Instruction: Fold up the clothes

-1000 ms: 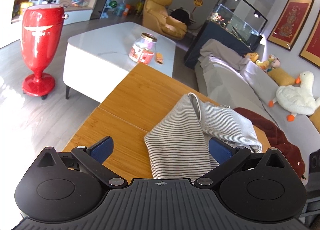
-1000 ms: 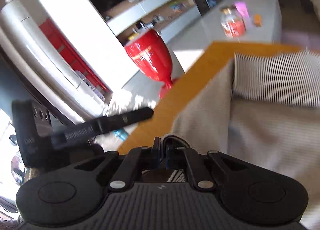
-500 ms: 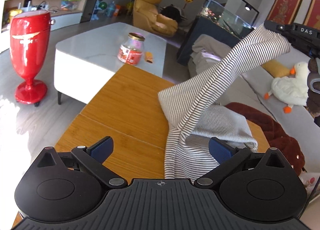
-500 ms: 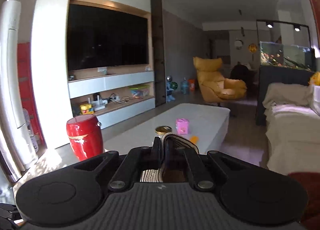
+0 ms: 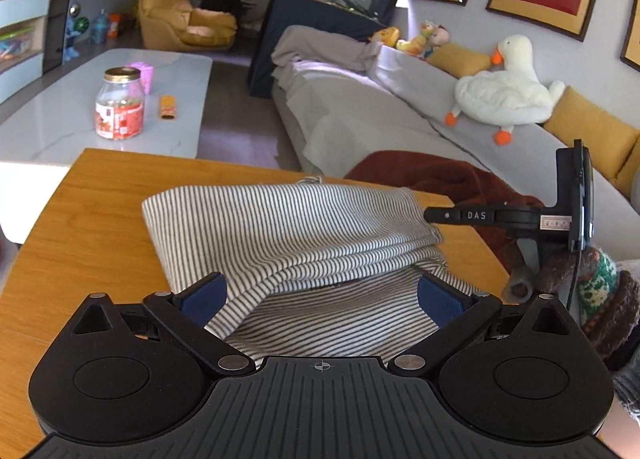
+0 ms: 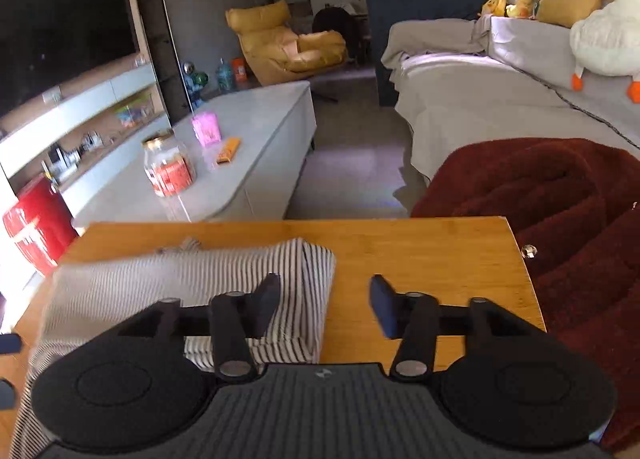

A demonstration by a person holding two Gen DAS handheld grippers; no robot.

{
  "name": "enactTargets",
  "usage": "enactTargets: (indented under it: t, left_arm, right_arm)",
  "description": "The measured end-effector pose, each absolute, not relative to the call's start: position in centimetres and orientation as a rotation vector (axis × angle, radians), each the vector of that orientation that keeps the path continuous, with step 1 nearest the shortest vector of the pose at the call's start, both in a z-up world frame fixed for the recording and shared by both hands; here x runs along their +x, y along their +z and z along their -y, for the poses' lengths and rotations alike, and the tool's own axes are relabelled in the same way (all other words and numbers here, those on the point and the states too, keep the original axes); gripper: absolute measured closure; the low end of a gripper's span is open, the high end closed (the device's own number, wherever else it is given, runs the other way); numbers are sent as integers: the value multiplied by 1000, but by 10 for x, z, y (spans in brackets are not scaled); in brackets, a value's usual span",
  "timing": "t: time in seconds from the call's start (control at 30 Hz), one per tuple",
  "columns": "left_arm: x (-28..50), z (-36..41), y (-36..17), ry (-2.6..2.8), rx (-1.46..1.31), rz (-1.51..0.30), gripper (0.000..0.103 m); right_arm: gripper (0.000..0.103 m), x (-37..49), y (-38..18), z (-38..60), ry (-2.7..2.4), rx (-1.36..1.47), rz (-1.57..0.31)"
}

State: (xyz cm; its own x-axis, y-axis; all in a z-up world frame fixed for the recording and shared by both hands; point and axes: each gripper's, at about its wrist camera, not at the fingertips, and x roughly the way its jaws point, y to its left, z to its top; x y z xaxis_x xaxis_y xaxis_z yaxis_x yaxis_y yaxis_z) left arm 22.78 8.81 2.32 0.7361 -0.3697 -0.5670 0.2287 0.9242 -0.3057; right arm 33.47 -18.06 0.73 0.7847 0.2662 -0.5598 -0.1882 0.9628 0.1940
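A grey-and-white striped garment [image 5: 288, 227] lies folded in layers on the wooden table [image 5: 92, 195]. My left gripper [image 5: 322, 295] hangs low over its near edge, open wide, with cloth beneath the blue pads but none pinched. In the right wrist view the garment [image 6: 168, 283] fills the table's left half. My right gripper [image 6: 324, 299] is over its right edge, jaws opening, the left finger [image 6: 266, 299] above the folded edge and the right one over bare wood. Nothing is gripped. The right gripper [image 5: 432, 215] also shows in the left wrist view, at the garment's right end.
A dark red blanket [image 6: 560, 211] is heaped against the table's right side, with a grey sofa [image 6: 460, 99] and a white duck plush [image 5: 504, 91] behind. A white coffee table [image 6: 248, 155] with a glass jar [image 6: 170, 171] stands beyond the far edge. Bare wood [image 6: 420, 251] lies right of the garment.
My right gripper carried the pinched striped edge up and across, lowered it onto the pile and let go as its jaws opened. My left gripper shifted sideways and stayed open.
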Motion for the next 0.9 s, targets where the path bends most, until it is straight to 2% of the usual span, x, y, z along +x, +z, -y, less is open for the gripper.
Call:
enactTargets:
  t: [0.03,0.1,0.17,0.37,0.43,0.63,0.77,0.9]
  left_arm:
    - [232,-87,20,-331,-221,-674,0]
    - [240,-83,15,-318,-201,-685,0]
    - [248,-76,9,-301,-175,-700,0]
    - [264,-77,-14,-282,-151,-762,0]
    - [265,-78,-17,-289,-140,-763,0]
    - [263,-81,-21,-299,-149,-749,0]
    - [261,-80,-20,-317,-125,-774,0]
    - [231,-88,-6,-306,-134,-764,0]
  right_arm:
    - [27,330,16,182,277,163,-577]
    - [8,325,30,181,363,223,-513]
    - [1,327,36,178,466,297,-491]
    - [0,355,-27,160,483,457,-707]
    - [0,353,-42,159,490,466,-679]
    - [0,349,-31,142,524,296,-747]
    - [0,315,-7,163,488,417,-663]
    - [0,227,25,165,501,141,-494]
